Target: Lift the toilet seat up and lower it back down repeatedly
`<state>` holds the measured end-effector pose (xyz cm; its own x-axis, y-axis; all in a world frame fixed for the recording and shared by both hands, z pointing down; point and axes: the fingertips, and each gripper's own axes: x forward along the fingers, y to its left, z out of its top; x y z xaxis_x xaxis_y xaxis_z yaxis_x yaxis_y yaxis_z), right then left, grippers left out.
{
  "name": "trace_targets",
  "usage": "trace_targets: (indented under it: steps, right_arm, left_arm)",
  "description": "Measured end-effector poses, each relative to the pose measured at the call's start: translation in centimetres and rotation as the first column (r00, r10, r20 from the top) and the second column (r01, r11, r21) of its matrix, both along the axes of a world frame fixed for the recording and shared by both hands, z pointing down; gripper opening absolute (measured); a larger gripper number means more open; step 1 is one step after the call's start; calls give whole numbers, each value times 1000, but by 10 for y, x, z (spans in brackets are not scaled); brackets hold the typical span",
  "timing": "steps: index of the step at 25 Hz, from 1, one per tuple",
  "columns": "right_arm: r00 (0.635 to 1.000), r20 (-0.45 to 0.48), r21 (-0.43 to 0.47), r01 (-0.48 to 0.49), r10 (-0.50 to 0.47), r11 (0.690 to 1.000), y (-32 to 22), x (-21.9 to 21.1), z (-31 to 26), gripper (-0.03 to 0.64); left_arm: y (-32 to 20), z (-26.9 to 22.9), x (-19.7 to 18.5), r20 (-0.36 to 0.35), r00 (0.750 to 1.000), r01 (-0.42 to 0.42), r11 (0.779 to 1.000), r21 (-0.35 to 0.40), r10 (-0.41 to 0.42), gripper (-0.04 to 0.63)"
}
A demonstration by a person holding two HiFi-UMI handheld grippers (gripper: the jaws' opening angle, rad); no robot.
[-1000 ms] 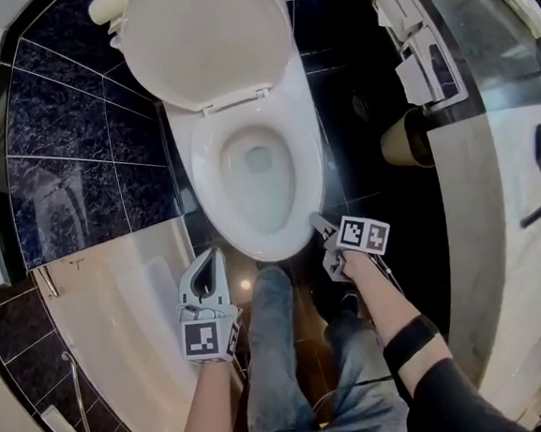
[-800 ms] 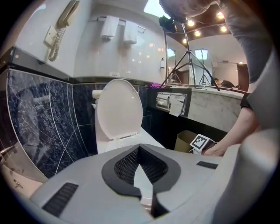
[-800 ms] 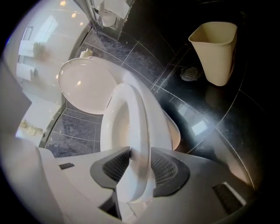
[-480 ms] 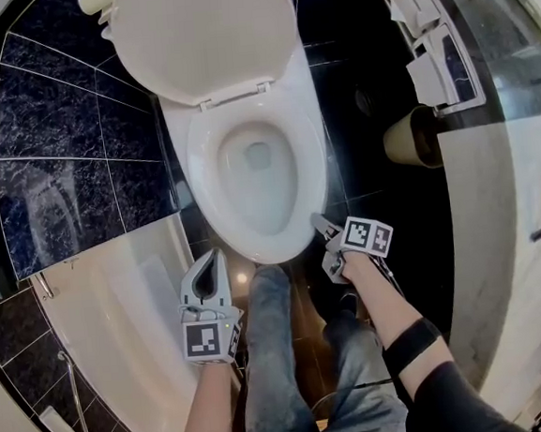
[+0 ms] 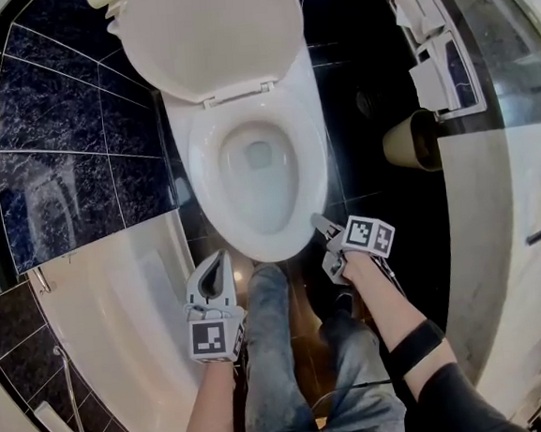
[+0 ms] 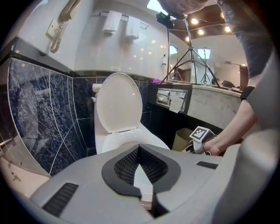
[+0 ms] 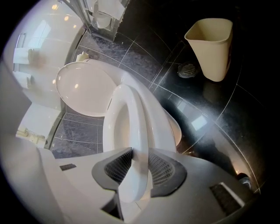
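The white toilet seat (image 5: pixel 207 174) lies flat on the bowl, and the lid (image 5: pixel 212 32) stands raised behind it. My right gripper (image 5: pixel 318 223) is at the seat's front right rim. In the right gripper view its pads press on both faces of the seat's edge (image 7: pixel 131 122), so the right gripper (image 7: pixel 138 162) is shut on it. My left gripper (image 5: pixel 221 258) hangs apart from the bowl, in front of it on the left. In the left gripper view the left gripper (image 6: pixel 140 149) points at the lid (image 6: pixel 118 100), its tips together with nothing between them.
A beige bin (image 5: pixel 405 140) stands on the dark floor right of the toilet. A white bathtub (image 5: pixel 119 318) fills the lower left. A paper holder (image 5: pixel 430 51) and a marble counter (image 5: pixel 517 236) line the right. The person's jeans-clad legs (image 5: pixel 273 351) stand before the bowl.
The view has drifted slightly and the left gripper has sunk a little. The right gripper stays at the seat's front rim, and the seat lies flat throughout.
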<state>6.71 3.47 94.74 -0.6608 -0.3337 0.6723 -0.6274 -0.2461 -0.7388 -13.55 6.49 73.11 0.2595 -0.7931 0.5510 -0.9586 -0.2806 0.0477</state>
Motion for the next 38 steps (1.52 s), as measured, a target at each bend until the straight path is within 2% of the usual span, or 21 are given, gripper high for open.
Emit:
trace_targets:
  steps: [6, 8, 11, 15, 19, 24, 30, 38]
  right_arm:
    - [1000, 0, -12, 31, -31, 999, -3, -1, -41, 129]
    - [999, -13, -18, 40, -41, 999, -6, 0, -58, 132]
    - [999, -20, -25, 45, -46, 999, -12, -2, -84, 132]
    - [999, 2, -11, 52, -52, 999, -25, -7, -125, 132]
    - [998, 27, 19, 61, -61, 998, -45, -10, -166, 133]
    - [997, 36, 40, 70, -72, 997, -61, -14, -189, 144]
    - [997, 50, 65, 55, -58, 996, -75, -17, -207, 150]
    - [998, 36, 110, 47, -51, 993, -102, -21, -249, 155]
  left_arm:
    - [21, -2, 9, -12, 1000, 5, 999, -41, -5, -8]
    - [33, 1, 15, -1, 1000, -21, 998, -66, 21, -8]
    - [54, 9, 20, 6, 999, -46, 992, -120, 47, -8]
    - [75, 25, 26, -21, 1000, -21, 977, -213, 17, -8]
    - [66, 35, 44, -59, 998, -19, 965, -263, 4, -8]
    - [12, 15, 58, -85, 996, -16, 978, -207, -2, -8]
    - [-18, -6, 44, -104, 989, 82, 981, -174, -101, -8]
    - [-55, -49, 36, -116, 988, 88, 989, -115, -101, -9]
